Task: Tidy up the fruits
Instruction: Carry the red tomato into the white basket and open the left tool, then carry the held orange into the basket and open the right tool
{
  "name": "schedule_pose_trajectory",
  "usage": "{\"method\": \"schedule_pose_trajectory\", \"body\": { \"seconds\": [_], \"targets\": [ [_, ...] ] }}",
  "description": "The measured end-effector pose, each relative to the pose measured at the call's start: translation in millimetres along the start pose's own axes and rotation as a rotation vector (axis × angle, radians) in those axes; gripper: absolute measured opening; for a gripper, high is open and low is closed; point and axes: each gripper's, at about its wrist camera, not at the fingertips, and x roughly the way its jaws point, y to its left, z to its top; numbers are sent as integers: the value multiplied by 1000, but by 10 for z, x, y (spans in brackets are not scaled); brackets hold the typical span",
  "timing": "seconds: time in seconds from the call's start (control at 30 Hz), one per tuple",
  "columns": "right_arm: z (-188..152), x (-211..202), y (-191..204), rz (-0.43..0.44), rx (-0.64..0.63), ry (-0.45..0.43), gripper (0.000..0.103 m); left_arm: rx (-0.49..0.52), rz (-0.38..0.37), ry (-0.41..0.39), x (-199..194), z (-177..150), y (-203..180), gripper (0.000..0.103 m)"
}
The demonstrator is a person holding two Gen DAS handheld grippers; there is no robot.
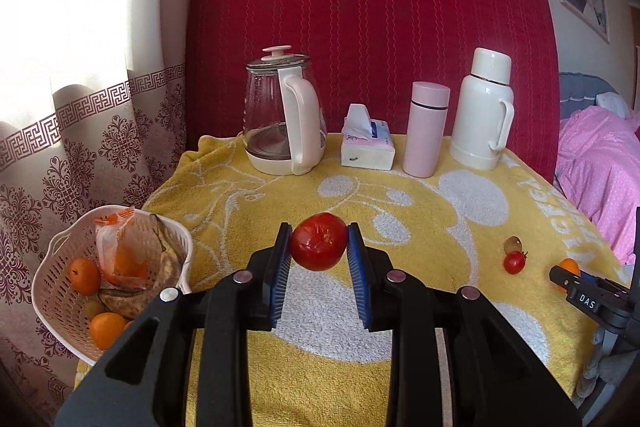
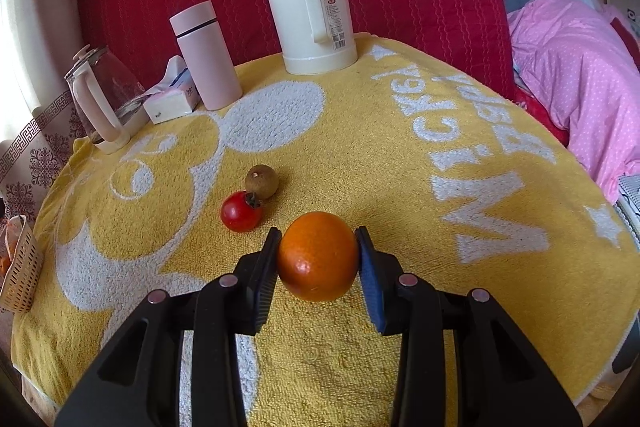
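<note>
Left claw: the left claw [image 1: 319, 243] was clenched on a large red fruit [image 1: 318, 241], both blue pads pressed to its sides, the fruit lifted clear above the yellow towel [image 1: 440, 211].
Right claw: the right claw [image 2: 317, 255] gripped an orange [image 2: 318, 255] between its pads, low over the towel at the near right part of the desk; whether the orange touched the cloth I cannot tell.
Loose fruit: a small red fruit with a dark calyx [image 2: 241, 211] lay on the towel just left of and beyond the orange, touching a brown round fruit [image 2: 261, 181] on its far side.
Basket: a white slotted basket [image 1: 52, 263] sat at the near left edge of the desk, holding oranges [image 1: 84, 276], a browned banana [image 1: 168, 259] and a clear bag [image 1: 120, 247] with orange fruit inside.
Far row, left to right: a glass kettle with a pink handle [image 1: 285, 115], a tissue pack [image 1: 367, 143], a pink flask [image 1: 425, 129], a white thermos [image 1: 483, 109], all upright.
Backdrop: a red quilted cover [image 1: 368, 7] stood behind the desk, a patterned curtain [image 1: 60, 131] at left, pink bedding [image 1: 600, 163] at right.
</note>
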Motion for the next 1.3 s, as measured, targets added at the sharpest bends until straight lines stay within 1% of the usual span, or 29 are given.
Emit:
{"method": "schedule_pose_trajectory", "body": {
  "seconds": [0.23, 0.57, 0.67, 0.7, 0.73, 0.77, 0.8, 0.83, 0.87, 0.93, 1.03, 1.17, 1.3],
  "targets": [
    [5, 18, 1, -6, 2, 6, 38, -84, 83, -16, -14, 124, 481, 28],
    [7, 14, 4, -5, 0, 4, 38, -212, 228, -20, -16, 212, 1242, 28],
    [7, 12, 4, -6, 0, 4, 38, -253, 243, -7, -26, 216, 1456, 31],
    [7, 12, 4, -5, 0, 3, 38, -263, 247, -6, -33, 221, 1510, 35],
    [7, 12, 4, -5, 0, 3, 38, -273, 250, -6, -41, 227, 1560, 49],
    [7, 8, 6, -5, 0, 2, 38, -285, 256, -9, -59, 232, 1606, 59],
    [7, 4, 10, -5, -1, 1, 38, -299, 265, -18, -86, 236, 1650, 74],
    [8, 0, 14, -6, -2, 0, 38, -310, 267, -30, -119, 240, 1682, 79],
    [10, -5, 17, -7, -3, -1, 38, -315, 264, -34, -141, 249, 1708, 80],
    [20, -17, 25, -6, 0, 0, 38, -322, 261, -44, -182, 267, 1754, 86],
    [41, -80, 80, 31, 10, 1, 38, -335, 269, -63, -242, 289, 1818, 87],
    [79, -197, 316, 106, -14, -7, 38, -353, 278, -84, -328, 301, 1891, 87],
    [100, -315, 692, 205, -64, -15, 38, -366, 279, -99, -394, 308, 1959, 87]
  ]
}}
